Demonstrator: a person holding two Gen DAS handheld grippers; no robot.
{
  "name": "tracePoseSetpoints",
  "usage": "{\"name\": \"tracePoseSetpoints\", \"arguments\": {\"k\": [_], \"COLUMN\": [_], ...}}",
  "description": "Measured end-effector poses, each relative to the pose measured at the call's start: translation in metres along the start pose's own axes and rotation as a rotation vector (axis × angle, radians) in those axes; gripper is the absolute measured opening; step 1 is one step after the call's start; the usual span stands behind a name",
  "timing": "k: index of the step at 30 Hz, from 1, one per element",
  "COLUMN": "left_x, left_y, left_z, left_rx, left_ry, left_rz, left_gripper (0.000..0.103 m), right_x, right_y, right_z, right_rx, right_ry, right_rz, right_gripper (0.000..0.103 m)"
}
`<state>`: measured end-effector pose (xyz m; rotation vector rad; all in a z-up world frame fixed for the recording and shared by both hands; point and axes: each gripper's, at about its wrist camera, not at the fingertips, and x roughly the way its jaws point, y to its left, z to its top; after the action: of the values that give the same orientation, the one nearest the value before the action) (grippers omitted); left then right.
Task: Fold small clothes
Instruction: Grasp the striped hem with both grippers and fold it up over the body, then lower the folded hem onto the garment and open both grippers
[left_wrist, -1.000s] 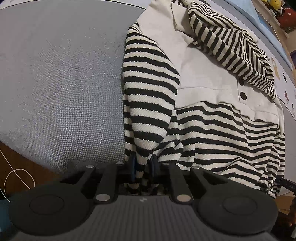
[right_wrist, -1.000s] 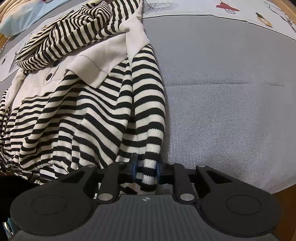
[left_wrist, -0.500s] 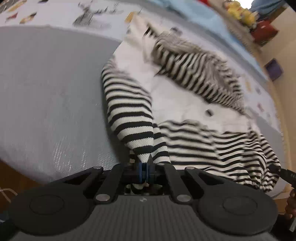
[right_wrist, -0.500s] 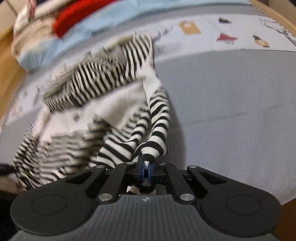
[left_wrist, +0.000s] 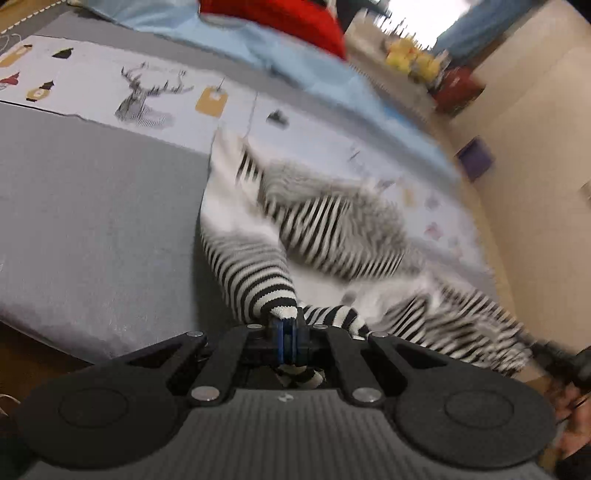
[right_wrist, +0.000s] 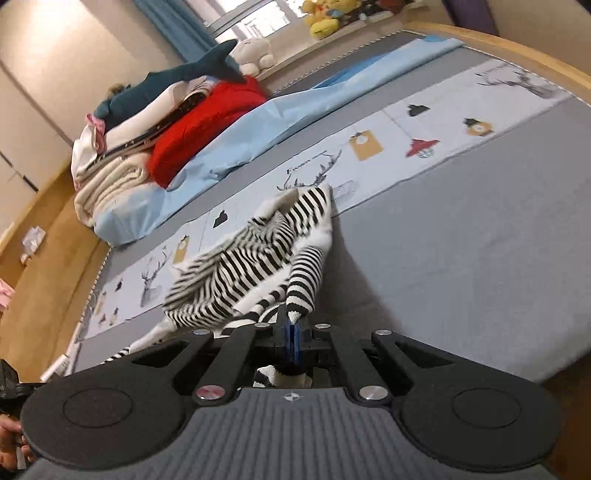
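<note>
A small black-and-white striped top with a cream yoke lies on the grey bed cover. My left gripper is shut on the striped hem at one side and holds it raised off the bed. My right gripper is shut on the striped hem at the other side, also raised. The top hangs from both grippers toward its collar end, which still rests on the bed. The left wrist view is blurred by motion.
A printed white strip and a light blue sheet cross the bed beyond the top. A pile of folded bedding with a red cushion and a plush shark sits at the far end. A wooden bed frame borders the bed.
Both grippers have closed fully on the hem and lifted it up and forward toward the collar. The lower part of the top has come off the bed and bunched.
</note>
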<state>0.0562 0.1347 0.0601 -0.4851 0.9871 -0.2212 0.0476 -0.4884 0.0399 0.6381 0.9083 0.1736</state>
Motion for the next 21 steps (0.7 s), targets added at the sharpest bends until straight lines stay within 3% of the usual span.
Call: {"name": "tracePoseSetpoints", "arguments": {"k": [3,8,12,18,21], "left_x": [-0.024,0.013,0.064,0.142,0.176], "left_y": [-0.003,-0.001,0.017,0.032,0.057], "left_z": [0.002,0.028,0.063,0.115,0.121], "left_rx": [-0.022,-0.008,-0.075,-0.048,-0.141], "left_ry": [-0.065,-0.07,-0.059,-0.074,-0.083], "left_rz": [-0.058,0.015,0.052,0.149,0.133], "left_gripper": [0.004,0.004,0.004,0.004,0.01], "right_x": [-0.033,-0.038,0.009,0.112,0.161], "right_y": [0.004,-0.004,-0.007,0.002,-0.001], "right_z": [-0.005,0.007,0.033,0.088,0.106], "right_rx": [-0.011,0.044,0.067,0.062,0.079], "right_ry": [-0.031,-0.067,-0.055,-0.038,-0.055], "right_rz": [0.017,0.019,-0.029,-0.138,-0.187], "right_gripper": [0.001,0.001,0.001,0.001,0.001]}}
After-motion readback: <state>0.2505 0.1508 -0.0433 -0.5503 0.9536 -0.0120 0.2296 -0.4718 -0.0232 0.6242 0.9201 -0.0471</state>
